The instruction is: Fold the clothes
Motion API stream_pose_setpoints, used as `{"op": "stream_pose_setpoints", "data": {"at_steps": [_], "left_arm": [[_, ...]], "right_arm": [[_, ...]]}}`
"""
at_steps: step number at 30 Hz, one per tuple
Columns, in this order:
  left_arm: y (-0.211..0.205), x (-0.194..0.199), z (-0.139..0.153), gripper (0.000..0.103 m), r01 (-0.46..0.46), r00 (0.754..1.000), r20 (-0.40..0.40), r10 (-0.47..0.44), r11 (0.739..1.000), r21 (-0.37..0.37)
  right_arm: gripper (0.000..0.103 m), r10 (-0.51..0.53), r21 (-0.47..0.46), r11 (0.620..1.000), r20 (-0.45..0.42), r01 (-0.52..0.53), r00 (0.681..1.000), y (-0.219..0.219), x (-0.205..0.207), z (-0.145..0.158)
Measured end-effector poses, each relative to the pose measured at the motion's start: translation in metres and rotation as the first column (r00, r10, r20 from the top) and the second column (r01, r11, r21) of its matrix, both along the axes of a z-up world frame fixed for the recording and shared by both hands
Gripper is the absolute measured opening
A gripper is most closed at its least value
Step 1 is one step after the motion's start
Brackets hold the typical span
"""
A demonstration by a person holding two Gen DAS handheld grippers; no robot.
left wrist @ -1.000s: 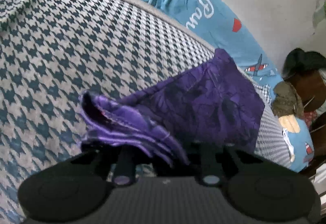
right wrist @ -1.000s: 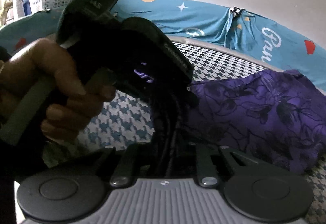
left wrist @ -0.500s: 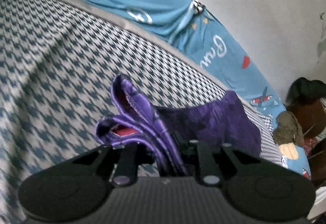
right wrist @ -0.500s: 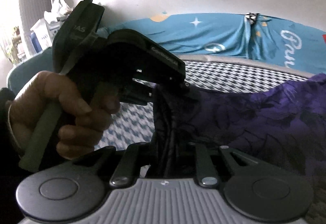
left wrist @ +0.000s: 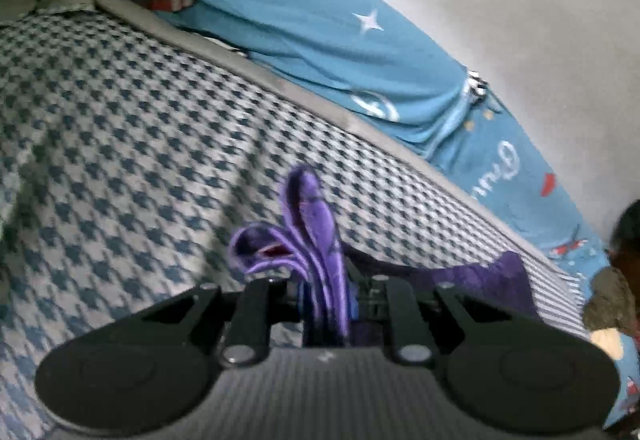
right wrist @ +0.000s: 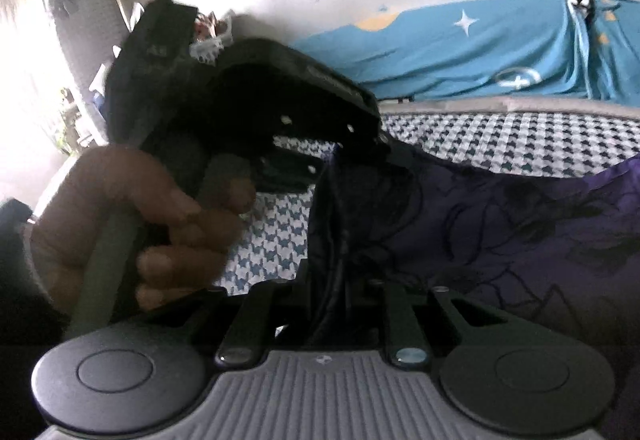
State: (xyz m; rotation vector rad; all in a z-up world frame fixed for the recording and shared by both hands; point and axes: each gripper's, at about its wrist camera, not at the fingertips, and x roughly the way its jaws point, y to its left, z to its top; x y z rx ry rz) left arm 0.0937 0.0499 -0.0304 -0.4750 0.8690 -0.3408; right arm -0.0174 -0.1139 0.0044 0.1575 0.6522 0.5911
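**Now both grippers pinch one purple edge**

We see the purple garment (right wrist: 500, 232) trailing rightward over the houndstooth bed cover (left wrist: 120, 143). Its bunched hem sits clamped in our left gripper (left wrist: 326, 300); our right gripper (right wrist: 332, 304), jaws easing apart, has cloth between them. The two stand close together, the left hand (right wrist: 132, 224) alongside.

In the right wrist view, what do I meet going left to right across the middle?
Hand → left gripper that it holds → purple garment, gathered up against the left gripper and hanging down into the right gripper, with the checked bed cover behind.
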Motion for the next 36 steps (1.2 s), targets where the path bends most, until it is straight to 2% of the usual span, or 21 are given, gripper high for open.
{"op": "stream_pose_setpoints", "data": {"at_steps": [1, 3, 4, 6, 11, 16, 20, 23, 34, 36], "left_arm": [[0.001, 0.001, -0.001, 0.022, -0.018, 1.000, -0.008, 0.018, 1.000, 0.018], [0.003, 0.002, -0.005, 0.039, -0.051, 0.998, -0.034, 0.051, 0.998, 0.024], [0.003, 0.001, -0.005, 0.042, -0.064, 0.997, -0.037, 0.064, 0.998, 0.024], [0.002, -0.002, -0.001, 0.051, -0.083, 0.996, -0.005, 0.084, 0.995, 0.053], [-0.011, -0.006, 0.009, 0.068, -0.081, 0.996, 0.052, 0.077, 0.994, 0.072], [-0.037, -0.014, 0.015, 0.075, -0.007, 0.998, 0.068, 0.001, 0.996, 0.090], [-0.060, -0.026, 0.016, 0.085, 0.065, 0.995, 0.065, -0.072, 0.993, 0.099], [-0.075, -0.033, 0.014, 0.086, 0.094, 0.992, 0.064, -0.105, 0.983, 0.157], [-0.115, -0.048, -0.012, 0.090, 0.206, 0.975, 0.040, -0.220, 0.953, 0.221], [-0.120, -0.050, -0.017, 0.095, 0.215, 0.973, 0.033, -0.228, 0.950, 0.228]], "right_arm": [[0.021, 0.003, -0.005, 1.000, -0.006, -0.003, 1.000, 0.000, 0.002, -0.002], [0.023, 0.008, -0.015, 1.000, -0.018, -0.008, 1.000, -0.001, 0.005, -0.007], [0.023, 0.011, -0.019, 1.000, -0.025, -0.011, 1.000, -0.002, 0.006, -0.008], [0.030, 0.030, -0.029, 0.999, -0.029, -0.031, 0.999, -0.008, 0.004, -0.007], [0.031, 0.082, -0.089, 0.993, -0.007, -0.082, 0.997, -0.026, -0.004, 0.002], [0.031, 0.090, -0.160, 0.983, 0.009, -0.088, 0.996, -0.057, -0.011, 0.008], [0.031, 0.074, -0.195, 0.978, 0.013, -0.070, 0.997, -0.086, -0.003, 0.012], [0.031, 0.045, -0.201, 0.979, 0.011, -0.042, 0.999, -0.108, 0.005, 0.013], [0.031, -0.085, -0.128, 0.988, -0.032, 0.081, 0.996, -0.166, 0.046, 0.006], [0.031, -0.093, -0.131, 0.987, -0.030, 0.088, 0.995, -0.169, 0.052, 0.005]]}}
